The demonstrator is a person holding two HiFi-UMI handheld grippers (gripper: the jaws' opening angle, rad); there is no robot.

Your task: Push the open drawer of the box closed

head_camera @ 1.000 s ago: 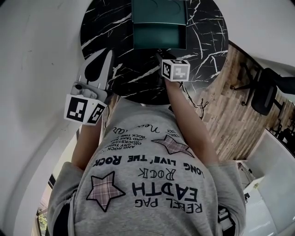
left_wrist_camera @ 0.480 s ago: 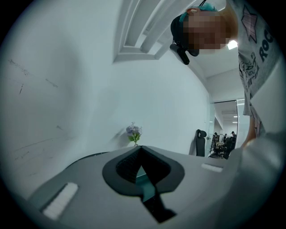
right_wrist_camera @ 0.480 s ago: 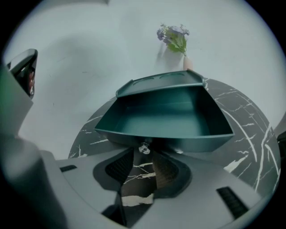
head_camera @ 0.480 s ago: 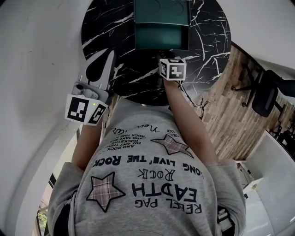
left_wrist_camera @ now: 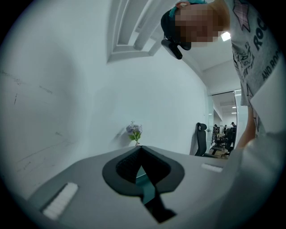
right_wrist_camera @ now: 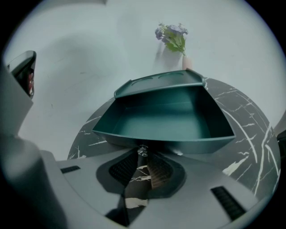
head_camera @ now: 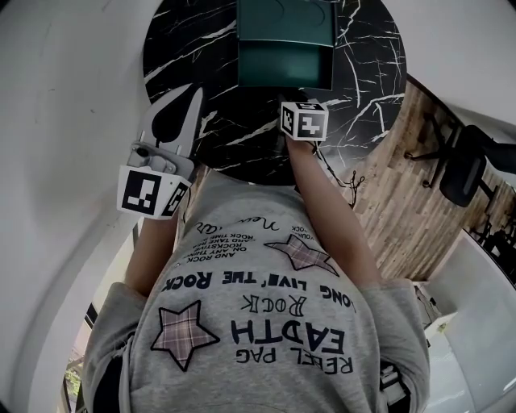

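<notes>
Black marble with white veins tops the round desk (head_camera: 363, 73), where a teal box (head_camera: 286, 16) stands at the far side, its drawer (right_wrist_camera: 165, 120) pulled open toward the person. The right hand-held gripper (right_wrist_camera: 141, 157) is at the drawer's near front; its jaws have just been closing and pinch the small knob (right_wrist_camera: 142, 150) at their tips. The left hand-held gripper (head_camera: 192, 93) hovers at the desk's left edge, jaws together and empty.

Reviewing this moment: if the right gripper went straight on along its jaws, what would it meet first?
The small knob, which sits at the tips of the right gripper, with the front wall of the teal drawer just behind it. The jaws have just been closing, and it is unclear whether they already pinch the knob.
</notes>
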